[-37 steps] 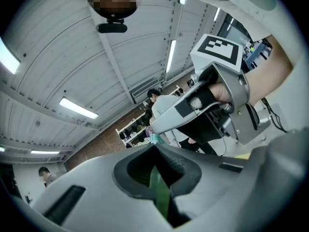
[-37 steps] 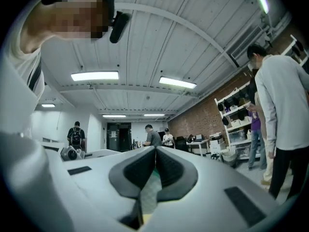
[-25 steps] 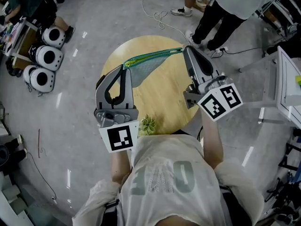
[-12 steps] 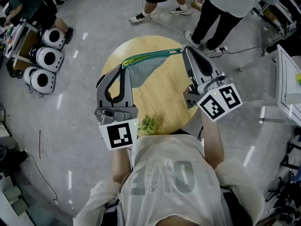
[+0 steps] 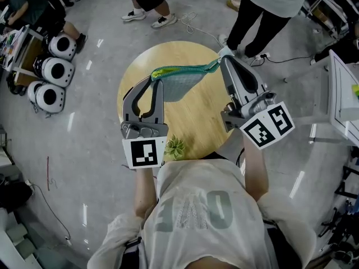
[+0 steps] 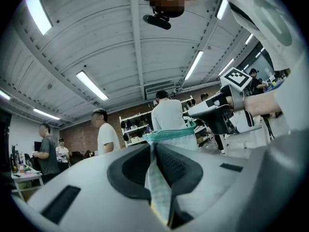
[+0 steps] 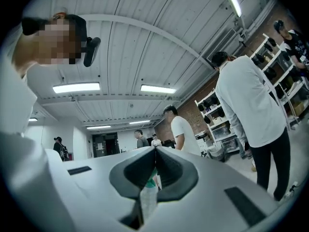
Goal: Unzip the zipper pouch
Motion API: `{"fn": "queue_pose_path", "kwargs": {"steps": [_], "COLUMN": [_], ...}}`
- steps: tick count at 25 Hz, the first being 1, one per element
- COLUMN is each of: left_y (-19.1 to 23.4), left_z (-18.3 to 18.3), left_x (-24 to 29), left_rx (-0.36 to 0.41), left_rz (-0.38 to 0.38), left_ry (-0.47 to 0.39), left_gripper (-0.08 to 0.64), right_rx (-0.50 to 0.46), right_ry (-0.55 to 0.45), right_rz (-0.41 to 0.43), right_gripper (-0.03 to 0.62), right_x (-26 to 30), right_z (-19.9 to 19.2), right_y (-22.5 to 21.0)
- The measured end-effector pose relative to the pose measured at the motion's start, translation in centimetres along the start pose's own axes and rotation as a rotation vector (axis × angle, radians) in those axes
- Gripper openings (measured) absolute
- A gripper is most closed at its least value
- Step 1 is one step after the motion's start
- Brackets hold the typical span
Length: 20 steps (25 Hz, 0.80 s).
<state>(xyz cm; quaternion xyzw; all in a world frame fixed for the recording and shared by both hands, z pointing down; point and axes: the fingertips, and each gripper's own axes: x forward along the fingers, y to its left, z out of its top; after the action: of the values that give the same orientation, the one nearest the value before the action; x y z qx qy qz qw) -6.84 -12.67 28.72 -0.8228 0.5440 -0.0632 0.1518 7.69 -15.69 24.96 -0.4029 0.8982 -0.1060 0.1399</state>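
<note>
Most of the head view is grey floor [image 5: 84,150], where two bystanders [image 5: 252,21] stand at the far side. On it is a round wooden table [image 5: 193,122], right in front of the person holding the tools.

The left gripper [image 5: 155,78] and the right gripper [image 5: 223,60] reach over the table's far half, well apart. The pouch [image 5: 180,82] is stretched between them. Its pale mesh body hangs below its teal zipper edge [image 5: 188,69], which runs from tip to tip.

The left gripper's [image 6: 153,146] jaws are clamped on the pouch's [image 6: 158,187] fabric. The right gripper's [image 7: 154,151] jaws pinch a narrow strip of the pouch [image 7: 147,197] at the other end.

A small green plant [image 5: 176,146] sits on the table's near edge, just beside the left gripper's marker cube.
</note>
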Motion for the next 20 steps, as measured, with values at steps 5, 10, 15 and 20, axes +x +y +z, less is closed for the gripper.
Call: {"fn": "queue_pose_path", "kwargs": {"steps": [5,10,15,20], "left_y": [-0.9,-1.8,-3.0,-2.8], "left_z": [-1.4,-2.7,-3.3,-3.5], "left_x": [0.6,1.1,1.4,1.5], "left_rx": [-0.071,-0.133,-0.168,-0.197], "left_rz": [-0.030,-0.097,-0.143,-0.139], "left_ry": [0.000,0.007,0.011,0.004], "left_gripper": [0.032,0.200,0.267,0.282], "right_rx": [0.002,-0.015,-0.037,-0.019], "right_ry": [-0.016,-0.020,0.012,0.041], "right_rz": [0.002,0.028,0.031,-0.008], "right_gripper": [0.029,0.029,0.029,0.029], "right_x": [-0.3,0.0,0.2,-0.2], "right_z": [0.7,1.4,0.4,-1.0], "right_y": [0.3,1.1,1.3,0.0]}}
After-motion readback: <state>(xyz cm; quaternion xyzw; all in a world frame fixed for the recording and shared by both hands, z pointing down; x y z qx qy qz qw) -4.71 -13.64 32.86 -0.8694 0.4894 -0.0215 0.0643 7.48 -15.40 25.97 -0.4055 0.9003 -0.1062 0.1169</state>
